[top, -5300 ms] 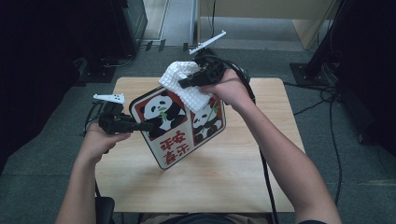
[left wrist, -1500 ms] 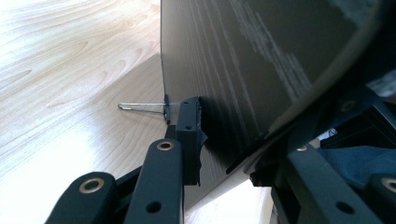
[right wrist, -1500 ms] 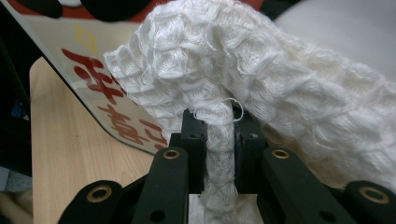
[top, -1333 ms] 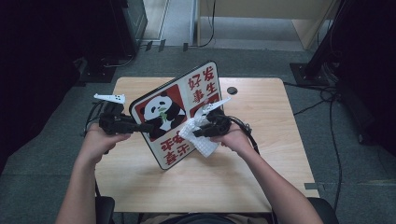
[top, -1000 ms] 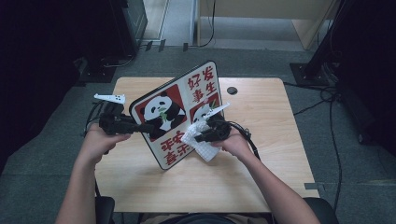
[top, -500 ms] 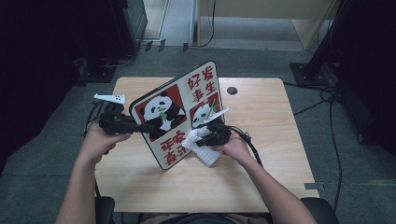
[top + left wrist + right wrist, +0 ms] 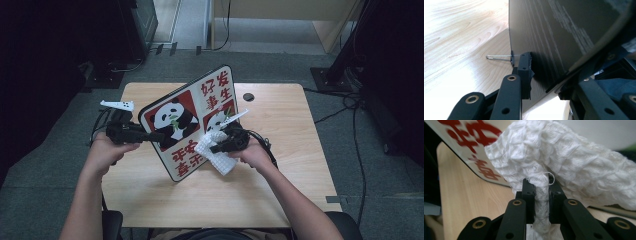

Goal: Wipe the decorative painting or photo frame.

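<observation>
Table [image 7: 280,195]: wood top, spread under both my grippers.
Panda board [image 7: 192,117]: propped tilted on its lower edge, between my two grippers.
White cloth [image 7: 216,156]: bunched at my right gripper's tip, pressed on the board's lower front.
Left gripper [image 7: 150,136]: I've got its jaws clamped on the board's left edge.
Right gripper [image 7: 220,148]: my jaws are squeezed tight on a fold of the cloth.

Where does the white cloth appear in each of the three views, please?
High view: white cloth right of centre, against the panda board's lower right.
Left gripper view: no cloth; the board's dark back.
Right gripper view: cloth at centre, pinched.
Shared landmark: the board.
</observation>
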The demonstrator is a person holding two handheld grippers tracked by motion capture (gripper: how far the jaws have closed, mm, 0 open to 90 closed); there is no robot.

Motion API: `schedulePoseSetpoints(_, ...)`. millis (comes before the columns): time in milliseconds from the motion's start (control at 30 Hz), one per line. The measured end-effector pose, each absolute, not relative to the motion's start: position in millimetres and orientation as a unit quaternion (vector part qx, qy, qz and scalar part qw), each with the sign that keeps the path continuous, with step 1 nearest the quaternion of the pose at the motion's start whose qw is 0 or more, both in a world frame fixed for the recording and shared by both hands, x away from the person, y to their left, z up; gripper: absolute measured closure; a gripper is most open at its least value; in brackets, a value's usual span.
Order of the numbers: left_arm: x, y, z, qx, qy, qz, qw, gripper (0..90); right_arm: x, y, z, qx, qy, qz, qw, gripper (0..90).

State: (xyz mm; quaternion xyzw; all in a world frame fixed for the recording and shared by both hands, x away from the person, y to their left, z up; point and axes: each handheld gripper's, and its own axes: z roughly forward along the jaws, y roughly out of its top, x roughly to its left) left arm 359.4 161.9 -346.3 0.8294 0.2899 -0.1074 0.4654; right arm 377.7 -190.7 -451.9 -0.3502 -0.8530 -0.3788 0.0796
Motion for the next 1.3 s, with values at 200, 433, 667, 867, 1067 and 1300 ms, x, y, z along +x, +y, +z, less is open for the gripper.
schedulePoseSetpoints(200, 359.3, 162.2, -346.1, 0.830, 0.290, -0.106, 0.465, 70.8, 379.6, -190.9, -421.0, -0.341, -0.848, -0.399, 0.073, 80.2)
schedulePoseSetpoints(433, 358.6, 162.2, -345.5, 0.831, 0.290, -0.103, 0.463, 71.2, 383.4, -187.5, -380.8, -0.328, -0.847, -0.414, 0.059, 80.2)
schedulePoseSetpoints(667, 358.8, 162.6, -345.6, 0.830, 0.291, -0.103, 0.464, 71.3, 386.4, -180.2, -340.3, -0.313, -0.851, -0.420, 0.044, 80.2)
schedulePoseSetpoints(867, 359.1, 162.8, -345.8, 0.830, 0.290, -0.103, 0.464, 71.2, 390.4, -172.0, -308.4, -0.304, -0.853, -0.424, 0.031, 80.2)
schedulePoseSetpoints(1067, 359.1, 162.9, -345.9, 0.830, 0.289, -0.104, 0.465, 71.2, 393.3, -165.1, -283.4, -0.292, -0.853, -0.433, 0.021, 80.2)
schedulePoseSetpoints(1300, 359.1, 163.1, -346.4, 0.830, 0.287, -0.102, 0.467, 71.2, 397.2, -149.2, -252.5, -0.279, -0.854, -0.440, 0.009, 80.2)
